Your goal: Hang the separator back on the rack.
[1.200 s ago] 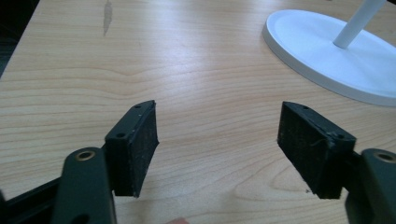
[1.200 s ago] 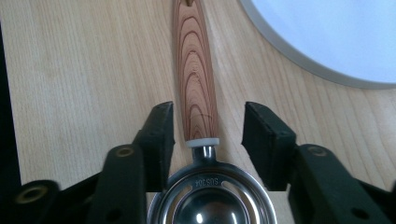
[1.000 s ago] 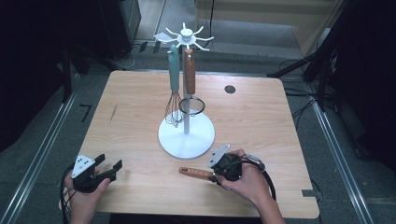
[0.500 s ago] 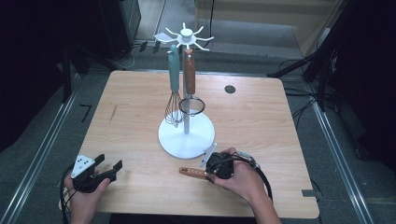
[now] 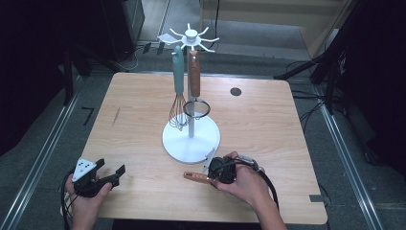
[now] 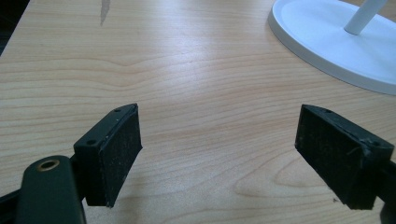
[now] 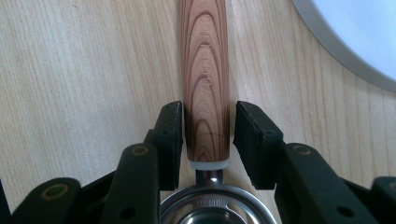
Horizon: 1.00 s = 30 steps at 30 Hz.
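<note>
Wooden-handled utensil (image 7: 205, 79) lain on the desk (image 5: 268, 124), flanked by the right tool (image 7: 206, 140), pads closing in, left tool (image 6: 233, 149) spread apart, nothing held

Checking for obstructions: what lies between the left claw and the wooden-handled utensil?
Only bare table between left claw and wooden-handled utensil, in the high view.

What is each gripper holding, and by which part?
Left gripper: nothing. Right gripper brackets the utensil's wooden handle near its metal end, closing; grip not yet firm.
</note>
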### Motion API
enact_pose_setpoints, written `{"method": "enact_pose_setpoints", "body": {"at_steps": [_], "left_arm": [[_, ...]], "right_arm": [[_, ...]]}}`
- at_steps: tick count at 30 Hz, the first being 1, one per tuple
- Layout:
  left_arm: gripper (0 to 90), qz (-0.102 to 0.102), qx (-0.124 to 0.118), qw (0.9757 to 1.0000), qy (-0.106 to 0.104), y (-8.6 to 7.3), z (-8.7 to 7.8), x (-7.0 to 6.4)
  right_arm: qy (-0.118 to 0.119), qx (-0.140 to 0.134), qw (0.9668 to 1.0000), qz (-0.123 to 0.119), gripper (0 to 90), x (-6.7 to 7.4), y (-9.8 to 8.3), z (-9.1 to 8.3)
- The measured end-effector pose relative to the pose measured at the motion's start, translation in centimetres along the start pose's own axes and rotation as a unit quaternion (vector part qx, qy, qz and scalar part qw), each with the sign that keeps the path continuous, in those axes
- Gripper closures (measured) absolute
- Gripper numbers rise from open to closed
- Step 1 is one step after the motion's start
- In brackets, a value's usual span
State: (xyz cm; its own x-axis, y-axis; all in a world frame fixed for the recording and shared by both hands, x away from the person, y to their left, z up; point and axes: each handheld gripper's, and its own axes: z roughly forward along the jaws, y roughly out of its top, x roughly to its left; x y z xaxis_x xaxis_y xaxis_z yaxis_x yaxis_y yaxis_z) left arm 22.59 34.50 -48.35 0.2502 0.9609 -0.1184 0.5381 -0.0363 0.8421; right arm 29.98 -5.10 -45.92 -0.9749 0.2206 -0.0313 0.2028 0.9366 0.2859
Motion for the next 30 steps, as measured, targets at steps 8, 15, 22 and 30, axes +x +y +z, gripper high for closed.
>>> {"method": "enact_pose_setpoints", "body": {"at_steps": [8,15,22,30], "left_arm": [[14.5,0.0,0.002,1.0,0.003,0.01,0.06,-0.02],[14.4,-0.002,0.004,1.0,0.005,0.02,0.11,0.0],[14.4,-0.004,0.007,0.9999,0.009,0.01,0.14,0.02],[14.4,-0.006,0.005,0.9999,0.009,0.02,0.18,0.06]], "right_arm": [[0.01,0.009,0.9999,-0.003,66.5,-0.02,0.36,0.23],[0.005,0.018,0.9998,-0.01,68.3,0.26,0.52,0.36],[0.009,0.044,0.999,-0.004,56.6,0.07,0.7,0.35],[0.008,0.057,0.9983,-0.008,55.5,-0.06,0.86,0.4]]}}
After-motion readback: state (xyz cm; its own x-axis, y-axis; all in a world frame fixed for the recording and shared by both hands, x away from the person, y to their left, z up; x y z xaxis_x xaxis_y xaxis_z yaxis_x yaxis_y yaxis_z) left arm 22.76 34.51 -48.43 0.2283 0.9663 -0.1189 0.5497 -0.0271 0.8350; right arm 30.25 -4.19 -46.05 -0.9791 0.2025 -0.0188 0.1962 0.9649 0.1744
